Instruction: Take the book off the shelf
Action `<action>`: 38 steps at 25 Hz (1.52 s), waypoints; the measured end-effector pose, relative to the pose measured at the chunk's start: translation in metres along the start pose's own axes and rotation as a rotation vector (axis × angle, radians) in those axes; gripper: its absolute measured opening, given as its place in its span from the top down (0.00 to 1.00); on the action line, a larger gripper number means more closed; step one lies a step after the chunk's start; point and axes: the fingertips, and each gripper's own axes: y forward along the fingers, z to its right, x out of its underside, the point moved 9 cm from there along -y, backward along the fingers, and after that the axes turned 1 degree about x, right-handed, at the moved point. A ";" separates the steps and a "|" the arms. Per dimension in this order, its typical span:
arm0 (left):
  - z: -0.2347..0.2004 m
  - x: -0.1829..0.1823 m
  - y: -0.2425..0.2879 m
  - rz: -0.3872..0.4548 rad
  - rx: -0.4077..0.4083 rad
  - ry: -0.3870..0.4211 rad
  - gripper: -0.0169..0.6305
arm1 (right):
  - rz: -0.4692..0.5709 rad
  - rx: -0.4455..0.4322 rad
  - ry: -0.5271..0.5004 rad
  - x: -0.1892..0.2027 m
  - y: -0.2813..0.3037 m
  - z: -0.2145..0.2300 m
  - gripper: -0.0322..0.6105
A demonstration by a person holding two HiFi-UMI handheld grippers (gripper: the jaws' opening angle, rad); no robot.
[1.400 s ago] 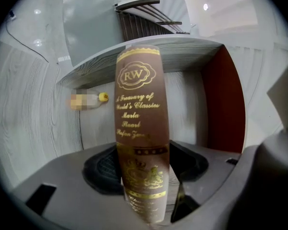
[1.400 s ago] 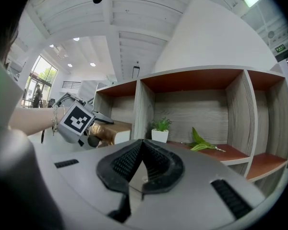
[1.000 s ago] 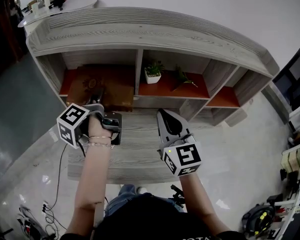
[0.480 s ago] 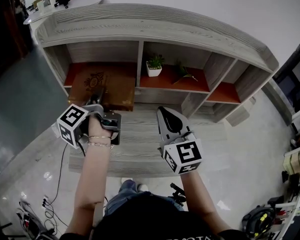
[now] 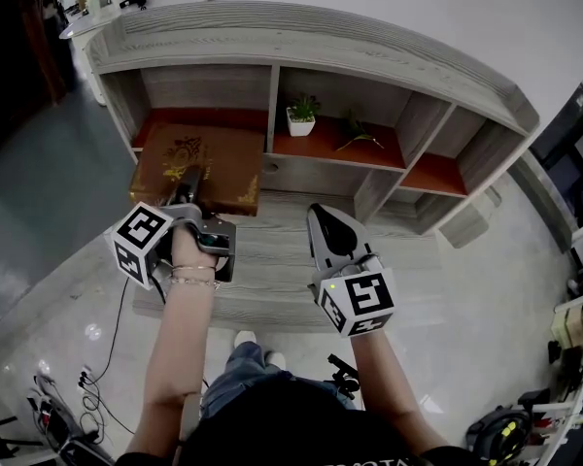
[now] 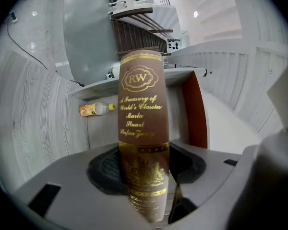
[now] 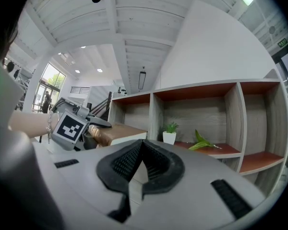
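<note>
Left of the potted plant (image 5: 300, 120), left gripper (image 5: 188, 181) fingers clamp the book (image 5: 223, 161); right gripper (image 5: 318, 217) fingers pressed together.

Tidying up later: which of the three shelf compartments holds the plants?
The middle compartment: a white-potted plant and a loose green sprig sit on its red floor; the other two show no greenery.

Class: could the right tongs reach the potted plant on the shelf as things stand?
Probably yes: the right tongs are empty, the potted plant stands in an open-fronted compartment ahead, and the book is off to the left.
</note>
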 end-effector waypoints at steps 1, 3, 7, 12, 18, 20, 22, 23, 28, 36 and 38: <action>0.000 0.001 -0.004 0.004 0.004 0.004 0.62 | 0.001 -0.002 0.001 0.000 -0.003 0.000 0.94; 0.001 0.004 -0.012 0.013 0.013 0.025 0.62 | 0.001 -0.008 0.003 0.001 -0.009 0.000 0.94; 0.005 0.006 -0.026 0.036 0.036 0.125 0.62 | 0.001 -0.015 0.007 0.004 -0.017 0.001 0.94; 0.003 0.004 -0.035 0.037 0.034 0.207 0.62 | 0.014 -0.012 0.013 0.004 -0.018 0.001 0.94; 0.008 0.000 -0.034 0.022 0.035 0.369 0.62 | 0.023 -0.010 0.002 -0.002 -0.009 -0.002 0.94; 0.010 -0.001 -0.033 0.017 0.028 0.432 0.62 | 0.027 -0.003 0.002 -0.005 -0.005 -0.002 0.94; 0.010 -0.003 -0.033 0.013 0.020 0.488 0.62 | 0.032 0.003 0.002 -0.008 -0.002 -0.002 0.94; 0.011 -0.004 -0.033 0.011 0.016 0.519 0.62 | 0.035 0.005 0.001 -0.009 -0.001 -0.003 0.94; 0.018 -0.009 -0.036 0.000 0.015 0.719 0.62 | 0.043 0.024 -0.003 -0.014 0.003 -0.006 0.94; 0.024 -0.011 -0.044 -0.016 0.013 1.017 0.62 | 0.045 0.048 0.008 -0.013 0.008 -0.014 0.94; 0.026 -0.012 -0.045 -0.014 0.013 1.094 0.62 | 0.047 0.049 0.005 -0.013 0.011 -0.017 0.94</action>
